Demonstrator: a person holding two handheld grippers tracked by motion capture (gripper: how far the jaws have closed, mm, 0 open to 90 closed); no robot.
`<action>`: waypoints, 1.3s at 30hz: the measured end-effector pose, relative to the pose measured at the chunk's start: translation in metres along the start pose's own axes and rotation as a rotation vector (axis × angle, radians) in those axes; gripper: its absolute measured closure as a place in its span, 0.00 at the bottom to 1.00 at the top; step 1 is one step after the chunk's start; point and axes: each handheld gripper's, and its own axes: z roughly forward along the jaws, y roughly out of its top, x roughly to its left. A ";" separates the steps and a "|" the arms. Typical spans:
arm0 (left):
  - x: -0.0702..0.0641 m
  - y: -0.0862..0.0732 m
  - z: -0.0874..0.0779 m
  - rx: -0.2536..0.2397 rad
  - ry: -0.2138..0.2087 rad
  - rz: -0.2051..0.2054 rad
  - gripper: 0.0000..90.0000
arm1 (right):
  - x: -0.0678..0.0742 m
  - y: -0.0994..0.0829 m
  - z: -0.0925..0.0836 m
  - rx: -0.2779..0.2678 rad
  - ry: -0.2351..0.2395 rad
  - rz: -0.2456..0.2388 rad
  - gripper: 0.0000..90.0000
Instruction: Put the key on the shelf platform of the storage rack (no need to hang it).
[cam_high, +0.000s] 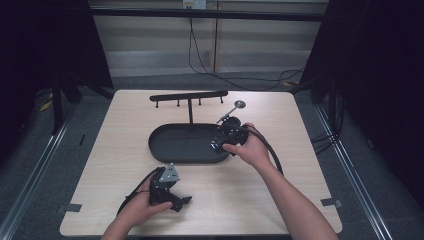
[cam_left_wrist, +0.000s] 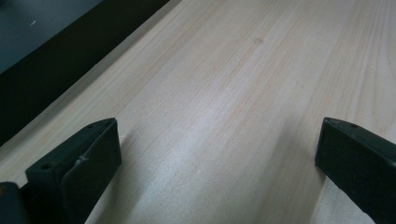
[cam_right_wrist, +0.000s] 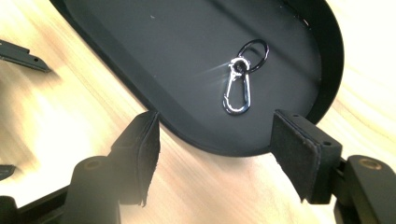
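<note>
Carabiner (cam_right_wrist: 237, 91) in tray (cam_right_wrist: 187, 126), clear; right claw (cam_right_wrist: 215, 154) wide, empty.

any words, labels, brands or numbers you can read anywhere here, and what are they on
None can be read.
The black tray, the silver carabiner clip lying in it, the black hook stand, the wooden table and both grippers show no print.
Wall socket plate at the top of the high view: too small and blurred to tell whether it carries any marking.
</note>
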 end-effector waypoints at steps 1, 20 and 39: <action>0.000 0.000 0.000 0.000 0.000 0.000 0.00 | 0.000 -0.001 -0.001 -0.002 0.000 -0.002 0.37; 0.000 0.000 0.000 0.001 0.000 0.000 0.00 | -0.006 -0.018 -0.015 0.008 0.006 0.002 0.35; 0.000 0.000 0.000 0.001 0.000 0.001 0.00 | -0.009 -0.034 -0.033 0.010 0.011 -0.017 0.34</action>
